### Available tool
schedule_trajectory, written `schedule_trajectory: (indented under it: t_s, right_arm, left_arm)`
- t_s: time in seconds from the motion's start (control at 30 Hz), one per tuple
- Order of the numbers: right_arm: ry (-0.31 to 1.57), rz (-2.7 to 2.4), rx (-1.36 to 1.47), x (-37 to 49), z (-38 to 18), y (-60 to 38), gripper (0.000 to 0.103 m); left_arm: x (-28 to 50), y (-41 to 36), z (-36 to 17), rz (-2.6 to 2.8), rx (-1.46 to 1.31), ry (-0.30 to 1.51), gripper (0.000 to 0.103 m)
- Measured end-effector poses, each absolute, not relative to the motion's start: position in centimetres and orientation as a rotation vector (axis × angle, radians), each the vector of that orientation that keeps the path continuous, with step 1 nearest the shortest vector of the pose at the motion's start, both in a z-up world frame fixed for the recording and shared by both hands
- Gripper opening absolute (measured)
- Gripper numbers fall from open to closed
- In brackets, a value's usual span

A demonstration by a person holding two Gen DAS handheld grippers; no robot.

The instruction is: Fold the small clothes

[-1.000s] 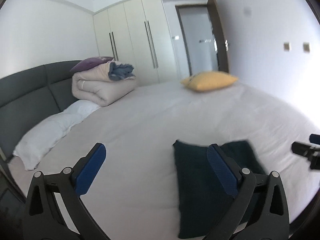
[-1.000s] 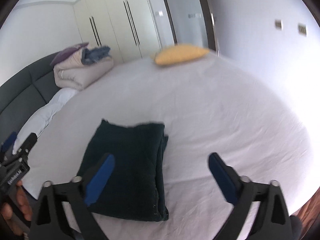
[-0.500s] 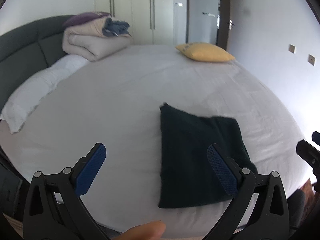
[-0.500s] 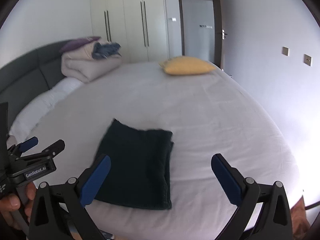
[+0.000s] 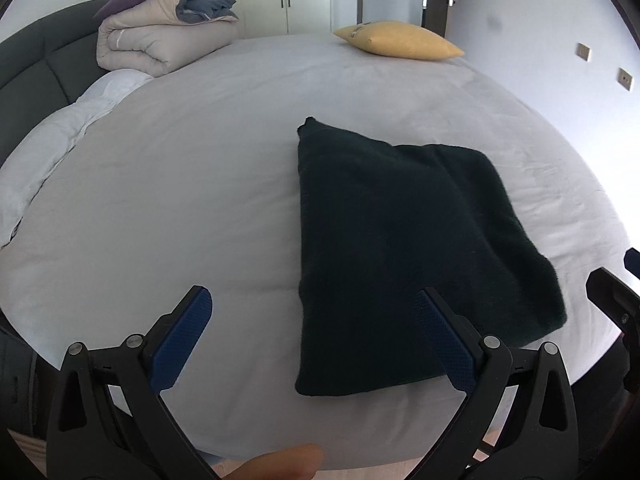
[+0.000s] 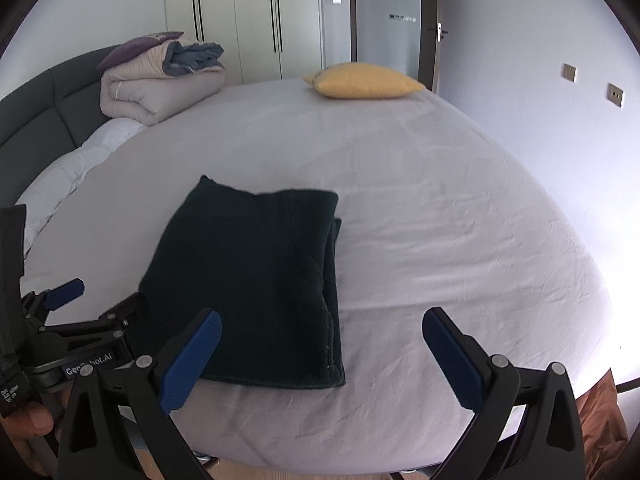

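A dark green garment (image 5: 400,248) lies folded into a flat rectangle on the white bed sheet (image 5: 200,184); it also shows in the right wrist view (image 6: 256,280). My left gripper (image 5: 316,344) is open and empty, held above the bed's near edge, just short of the garment's near left corner. My right gripper (image 6: 320,356) is open and empty, held above the garment's near right corner. The left gripper also shows at the left of the right wrist view (image 6: 92,300), beside the garment.
A rolled beige duvet (image 5: 160,40) with a purple cushion and blue cloth sits at the far left by the dark headboard (image 5: 32,72). A white pillow (image 5: 60,144) lies below it. A yellow pillow (image 5: 400,42) lies at the far edge. Wardrobes and a door stand behind.
Both grippers have pulled back and risen away from the folded garment, staying open. The garment has not moved.
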State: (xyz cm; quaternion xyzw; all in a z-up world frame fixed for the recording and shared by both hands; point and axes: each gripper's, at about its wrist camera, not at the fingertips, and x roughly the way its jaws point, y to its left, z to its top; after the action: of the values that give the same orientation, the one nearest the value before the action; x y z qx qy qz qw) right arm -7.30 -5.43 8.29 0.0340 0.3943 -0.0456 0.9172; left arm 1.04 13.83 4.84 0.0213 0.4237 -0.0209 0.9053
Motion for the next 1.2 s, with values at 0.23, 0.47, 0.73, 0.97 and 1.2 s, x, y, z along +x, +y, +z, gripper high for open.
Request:
schedule_trajectory:
  t_s: [0.23,0.47,0.73,0.97,1.2]
  right_arm:
    - [0.839,-0.122,0.063,-7.0,7.0,-5.9,0.103]
    - [0.858,-0.135,0.071,-7.0,6.4,-6.4,0.103]
    - [0.875,-0.132,0.074,-6.8,6.2,-6.5,0.103]
    - [0.884,-0.128,0.07,-6.7,6.0,-6.5,0.103]
    - [0.891,-0.125,0.071,-6.8,5.7,-6.3,0.103]
  left_arm:
    - [0.8,13.9,4.6,-0.048,0.022,0.875,0.103]
    - [0.5,13.7,4.9,-0.054,0.014,0.871,0.103]
    - [0.0,13.0,4.8,-0.06,0.007,0.874,0.103]
    - [0.0,13.0,4.7,-0.062,0.004,0.873,0.103]
    - [0.0,12.9,4.7,-0.066,-0.007,0.873,0.103]
